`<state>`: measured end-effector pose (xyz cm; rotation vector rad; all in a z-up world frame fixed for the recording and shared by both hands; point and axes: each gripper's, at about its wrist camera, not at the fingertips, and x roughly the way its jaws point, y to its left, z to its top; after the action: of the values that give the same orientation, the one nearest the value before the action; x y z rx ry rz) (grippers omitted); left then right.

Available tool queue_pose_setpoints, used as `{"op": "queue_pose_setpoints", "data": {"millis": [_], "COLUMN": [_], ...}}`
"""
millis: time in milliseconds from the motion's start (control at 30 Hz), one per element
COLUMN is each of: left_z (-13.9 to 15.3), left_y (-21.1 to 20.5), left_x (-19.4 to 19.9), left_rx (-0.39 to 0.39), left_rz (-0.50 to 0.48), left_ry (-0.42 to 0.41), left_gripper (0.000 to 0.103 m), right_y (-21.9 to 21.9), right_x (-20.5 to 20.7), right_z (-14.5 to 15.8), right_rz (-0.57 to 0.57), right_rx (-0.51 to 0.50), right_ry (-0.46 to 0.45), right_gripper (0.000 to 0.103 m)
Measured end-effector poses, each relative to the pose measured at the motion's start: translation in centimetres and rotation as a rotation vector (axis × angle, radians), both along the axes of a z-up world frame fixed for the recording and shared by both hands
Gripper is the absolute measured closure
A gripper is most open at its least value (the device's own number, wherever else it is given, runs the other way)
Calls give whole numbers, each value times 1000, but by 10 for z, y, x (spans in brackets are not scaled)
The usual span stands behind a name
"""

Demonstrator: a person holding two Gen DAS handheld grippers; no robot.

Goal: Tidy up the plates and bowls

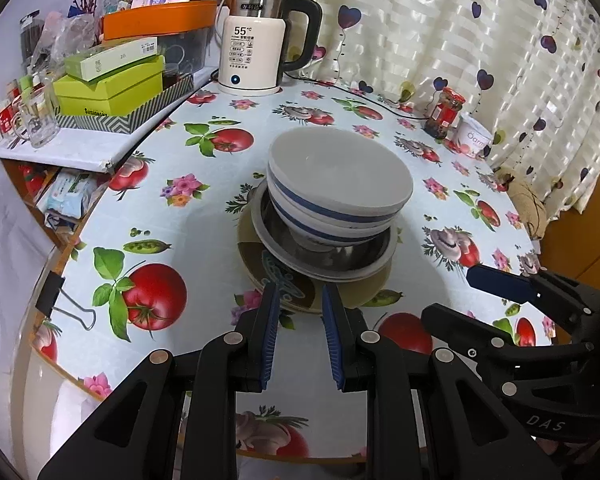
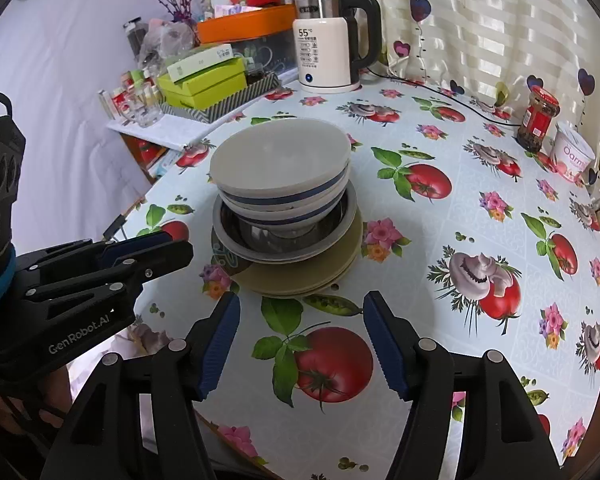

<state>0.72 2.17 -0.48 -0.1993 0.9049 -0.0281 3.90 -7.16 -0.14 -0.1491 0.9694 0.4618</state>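
Stacked dishes at the centre of the table; both grippers in front of the stack, neither holding anything.

You work on a table (image 2: 480,152) under a glossy cloth printed with tomatoes, mushrooms and flowers; a white kettle (image 2: 326,58) and a striped curtain (image 2: 480,20) stand behind. Your left gripper (image 1: 300,300) points steeply down, jaws narrowly parted at the near rim of the olive plate (image 1: 364,294), clamping nothing. Your right gripper (image 2: 300,304) stands wide, empty, short of the stack. Two white, blue-banded bowls (image 2: 280,176) sit nested in a steel bowl (image 2: 300,240) on a white plate (image 2: 284,257).
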Motion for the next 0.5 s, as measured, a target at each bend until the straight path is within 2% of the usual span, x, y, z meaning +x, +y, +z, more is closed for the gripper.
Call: {"op": "queue_pose_setpoints", "data": {"millis": [500], "left_z": [-9], "left_y": [2], "left_x": [2], "left_rx": [15], "left_rz": [24], "left_ry": [23], "left_gripper": [80], "right_y": [2], "right_x": [2], "right_z": [-8], "right_rz": [3], "right_rx": [-14], "right_ry": [9], "right_gripper": [37]}}
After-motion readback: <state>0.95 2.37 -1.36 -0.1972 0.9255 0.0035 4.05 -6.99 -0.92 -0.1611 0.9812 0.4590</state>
